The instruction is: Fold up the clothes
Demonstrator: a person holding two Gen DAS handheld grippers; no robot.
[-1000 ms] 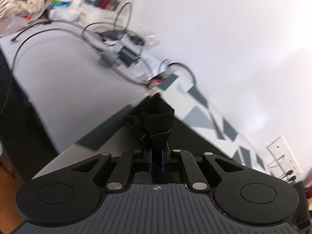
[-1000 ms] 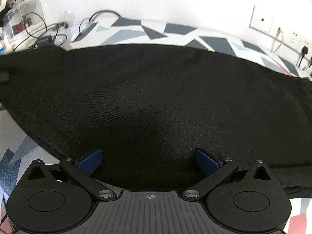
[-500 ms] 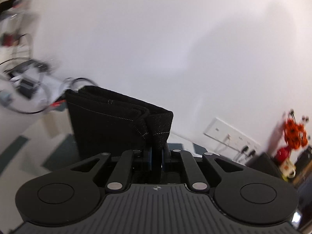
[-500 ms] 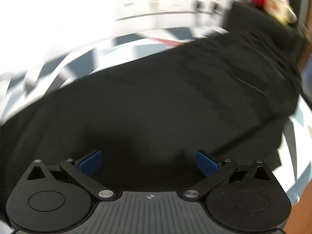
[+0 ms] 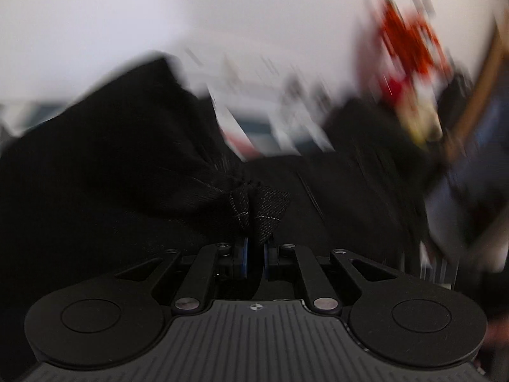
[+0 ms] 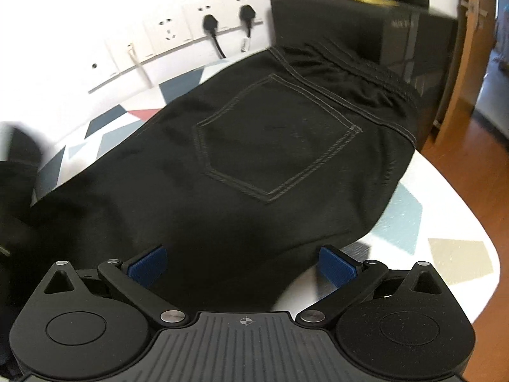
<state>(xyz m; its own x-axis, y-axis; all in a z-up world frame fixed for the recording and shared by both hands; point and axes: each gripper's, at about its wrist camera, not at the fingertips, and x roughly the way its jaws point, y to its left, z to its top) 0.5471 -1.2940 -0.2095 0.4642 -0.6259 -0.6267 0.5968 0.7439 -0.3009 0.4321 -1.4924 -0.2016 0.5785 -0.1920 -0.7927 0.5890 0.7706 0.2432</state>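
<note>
Black jeans (image 6: 273, 140) lie across the patterned table (image 6: 445, 248), back pocket up, waistband toward the far right. My right gripper (image 6: 243, 265) hovers open just above the seat of the jeans, its blue pads (image 6: 148, 264) wide apart with nothing between them. In the blurred left wrist view, my left gripper (image 5: 255, 256) is shut on the bunched hem of a jeans leg (image 5: 254, 205), lifted above the rest of the black jeans (image 5: 95, 175). That lifted leg also shows as a dark blur at the left edge of the right wrist view.
Wall sockets (image 6: 197, 28) with two black plugs run along the wall behind the table. A black box (image 6: 381, 22) stands past the waistband, with a mug on top. The table's rounded edge drops to wooden floor (image 6: 477, 165) on the right. Red objects (image 5: 410, 44) blur at upper right.
My left gripper has swung right with the leg hem, from over the cable-strewn end toward the waistband end. My right gripper has also turned right, from the mid-leg to the back pocket, staying open.
</note>
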